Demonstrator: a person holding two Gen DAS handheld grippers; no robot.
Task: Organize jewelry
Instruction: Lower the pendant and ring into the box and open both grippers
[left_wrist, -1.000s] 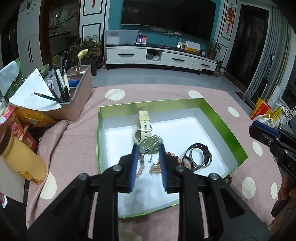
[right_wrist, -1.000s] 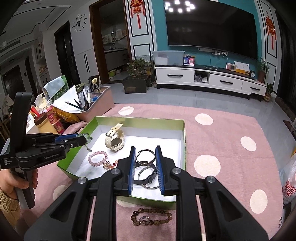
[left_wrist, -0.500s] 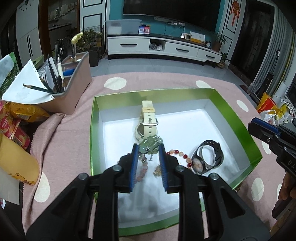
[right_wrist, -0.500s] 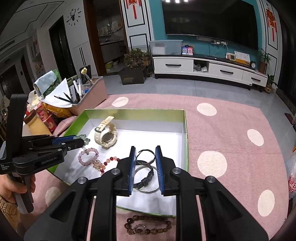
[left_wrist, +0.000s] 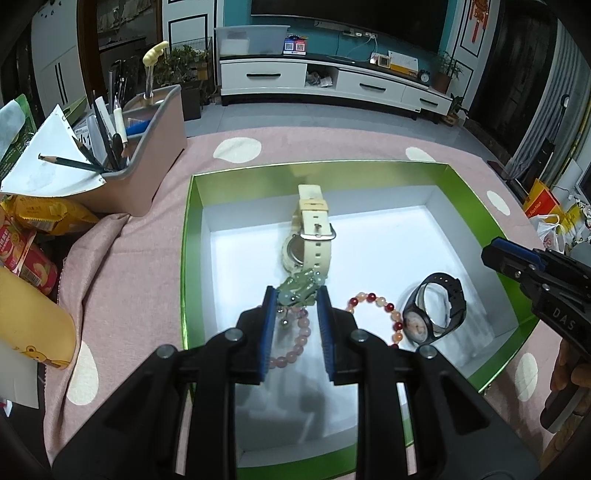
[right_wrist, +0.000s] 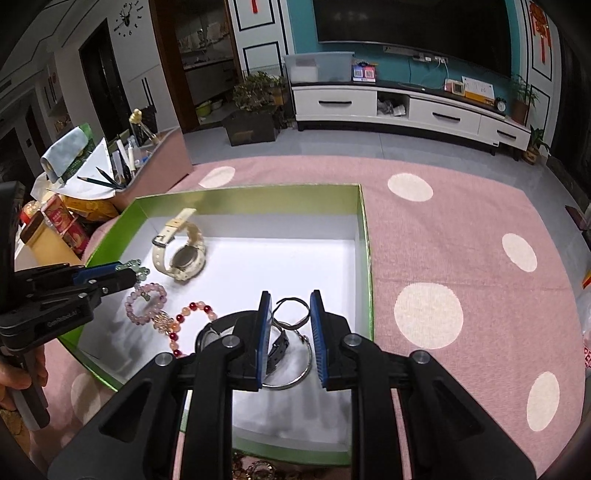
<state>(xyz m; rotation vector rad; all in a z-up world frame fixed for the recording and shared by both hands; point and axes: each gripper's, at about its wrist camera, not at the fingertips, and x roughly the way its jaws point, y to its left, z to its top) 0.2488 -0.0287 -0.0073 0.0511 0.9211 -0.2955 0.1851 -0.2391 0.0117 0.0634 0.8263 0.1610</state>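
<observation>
A green box (left_wrist: 188, 236) with a white floor lies on the pink cloth. It holds a cream watch (left_wrist: 312, 236), a black watch (left_wrist: 436, 310), a red and orange bead bracelet (left_wrist: 373, 301) and thin metal bangles (right_wrist: 295, 308). My left gripper (left_wrist: 295, 293) is shut on the green jade charm (left_wrist: 301, 286) of a pink bead bracelet (left_wrist: 295, 347), which hangs low over the box floor. In the right wrist view the left gripper (right_wrist: 125, 275) holds that bracelet (right_wrist: 146, 302) at the box's left. My right gripper (right_wrist: 290, 306) is open and empty over the bangles.
A pink desk organiser (left_wrist: 147, 155) with pens stands at the back left, beside snack packets (left_wrist: 33, 236) and a yellow bottle (left_wrist: 33, 317). A dark bead bracelet (right_wrist: 255, 470) lies on the cloth outside the box's front edge. The polka-dot cloth (right_wrist: 461, 258) stretches to the right.
Both grippers have moved lower and closer over the box. The pink bracelet has come down toward the box floor, still held by the left gripper. The right jaws stay open.
</observation>
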